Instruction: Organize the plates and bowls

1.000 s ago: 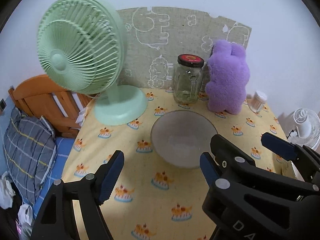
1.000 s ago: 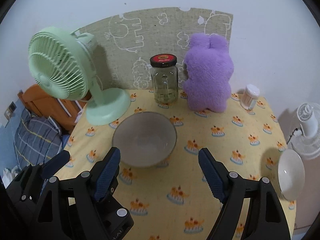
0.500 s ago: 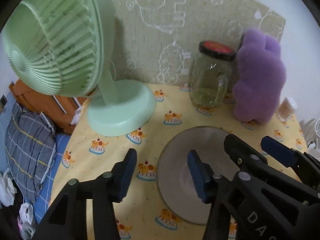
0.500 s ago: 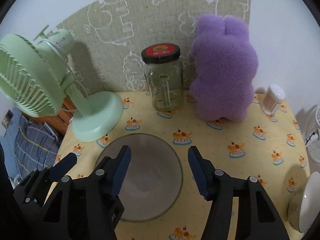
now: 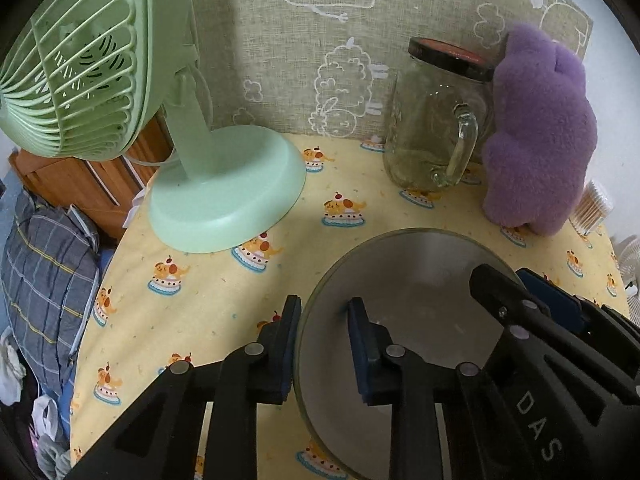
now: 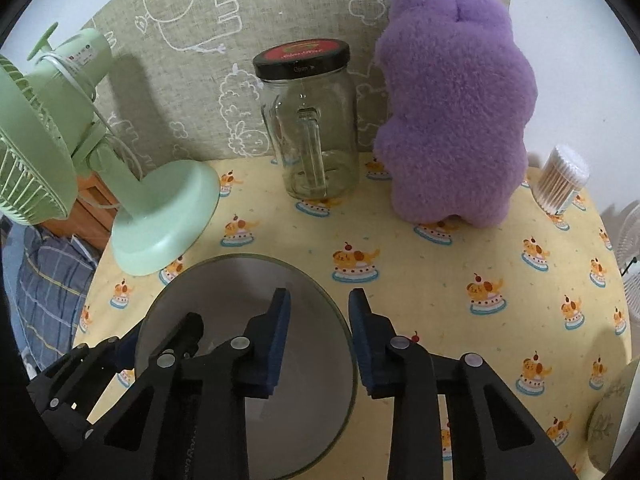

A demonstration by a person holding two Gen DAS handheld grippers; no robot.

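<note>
A grey bowl [image 5: 416, 280] stands on the yellow tablecloth; it also shows in the right wrist view [image 6: 240, 292]. My left gripper [image 5: 324, 340] straddles the bowl's left rim, one finger outside and one inside, with a gap left to the rim. My right gripper [image 6: 318, 332] straddles the bowl's right rim the same way, partly open. A second, white bowl [image 6: 608, 412] stands on edge at the table's right border.
A green desk fan [image 5: 224, 184] stands at the back left. A lidded glass jar [image 6: 312, 128], a purple plush toy [image 6: 456, 120] and a tub of cotton swabs [image 6: 562, 180] line the back. The table edge drops off on the left to bedding [image 5: 44, 272].
Both grippers have moved forward and down onto the grey bowl and narrowed. Each now has a finger on either side of the rim.
</note>
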